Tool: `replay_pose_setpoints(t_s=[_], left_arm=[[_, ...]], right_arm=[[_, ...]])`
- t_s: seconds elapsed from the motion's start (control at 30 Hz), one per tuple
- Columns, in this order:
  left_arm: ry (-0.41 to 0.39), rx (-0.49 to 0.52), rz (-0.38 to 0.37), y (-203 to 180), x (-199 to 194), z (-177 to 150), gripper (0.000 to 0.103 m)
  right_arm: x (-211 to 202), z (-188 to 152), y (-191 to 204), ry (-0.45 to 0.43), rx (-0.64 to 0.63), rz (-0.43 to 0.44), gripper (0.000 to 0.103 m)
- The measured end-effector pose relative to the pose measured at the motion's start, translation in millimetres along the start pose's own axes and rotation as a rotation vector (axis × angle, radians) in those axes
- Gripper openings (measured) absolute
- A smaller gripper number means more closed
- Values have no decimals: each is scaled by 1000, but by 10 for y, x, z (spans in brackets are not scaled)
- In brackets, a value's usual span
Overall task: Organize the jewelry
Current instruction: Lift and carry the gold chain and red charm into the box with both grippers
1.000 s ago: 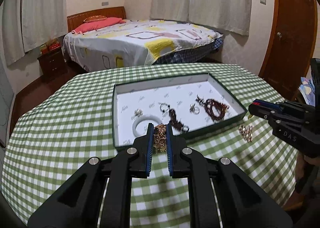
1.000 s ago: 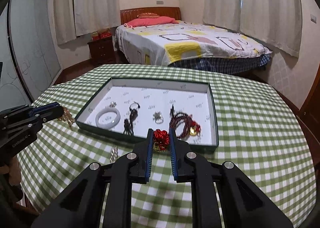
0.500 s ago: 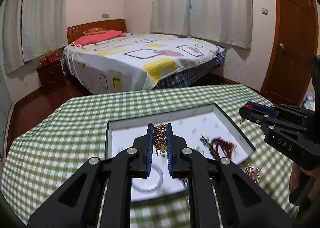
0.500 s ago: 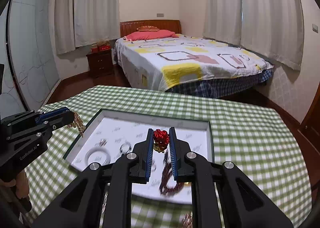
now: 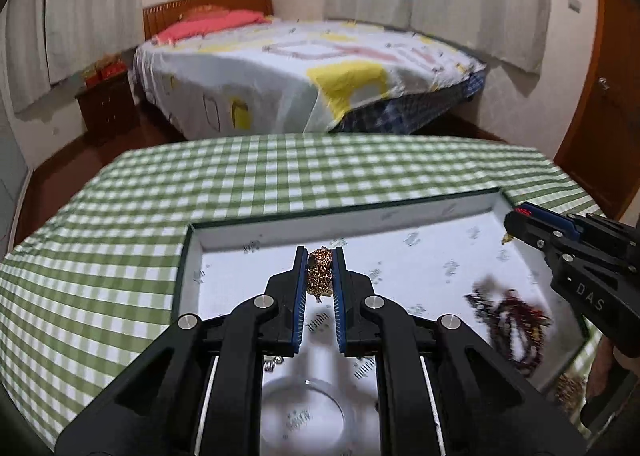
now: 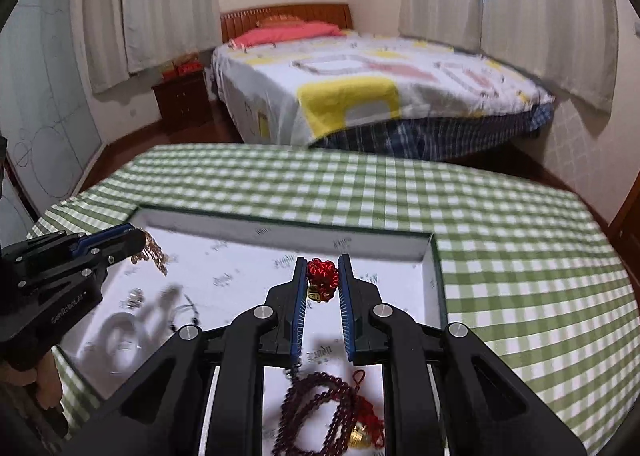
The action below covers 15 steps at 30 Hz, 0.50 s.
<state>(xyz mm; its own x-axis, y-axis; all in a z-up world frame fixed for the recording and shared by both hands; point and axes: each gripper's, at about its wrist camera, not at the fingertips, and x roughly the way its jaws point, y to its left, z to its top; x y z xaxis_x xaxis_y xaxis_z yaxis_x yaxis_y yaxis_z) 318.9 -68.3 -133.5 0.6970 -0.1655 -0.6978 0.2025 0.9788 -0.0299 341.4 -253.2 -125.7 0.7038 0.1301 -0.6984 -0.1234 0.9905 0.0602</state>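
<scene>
The left tongs [image 5: 320, 256] are pinching a bunched gold chain [image 5: 319, 274] between their blue pads and are holding it above the white floor of the open tray [image 5: 384, 211]. The right tongs [image 6: 322, 262] are pinching a red knotted ornament [image 6: 321, 274] with a small gold bell under it, also above the tray. The tray is lying on the table [image 5: 120, 240], which is wearing a green checked cloth. Inside the tray, a string of dark red beads [image 6: 320, 412] with a gold charm is lying under the right tongs, and a white bangle [image 6: 120, 332] is lying near the left side, blurred. Another small gold piece [image 5: 570, 386] is lying on the cloth just outside the tray. A bed [image 6: 360, 83] is standing behind the table.
</scene>
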Motion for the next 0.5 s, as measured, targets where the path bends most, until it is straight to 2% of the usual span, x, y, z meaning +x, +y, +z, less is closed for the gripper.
replay_pose_setpoints(t_s=[0.27,0.5], left_arm=[[83,-3,8,-6,314,-16,12],[109,1,11,-44,378,-24,12]], right_arm=[[265,0,-59,83,0,-11,16],[366,-5,-39,121,-9,-18,16]])
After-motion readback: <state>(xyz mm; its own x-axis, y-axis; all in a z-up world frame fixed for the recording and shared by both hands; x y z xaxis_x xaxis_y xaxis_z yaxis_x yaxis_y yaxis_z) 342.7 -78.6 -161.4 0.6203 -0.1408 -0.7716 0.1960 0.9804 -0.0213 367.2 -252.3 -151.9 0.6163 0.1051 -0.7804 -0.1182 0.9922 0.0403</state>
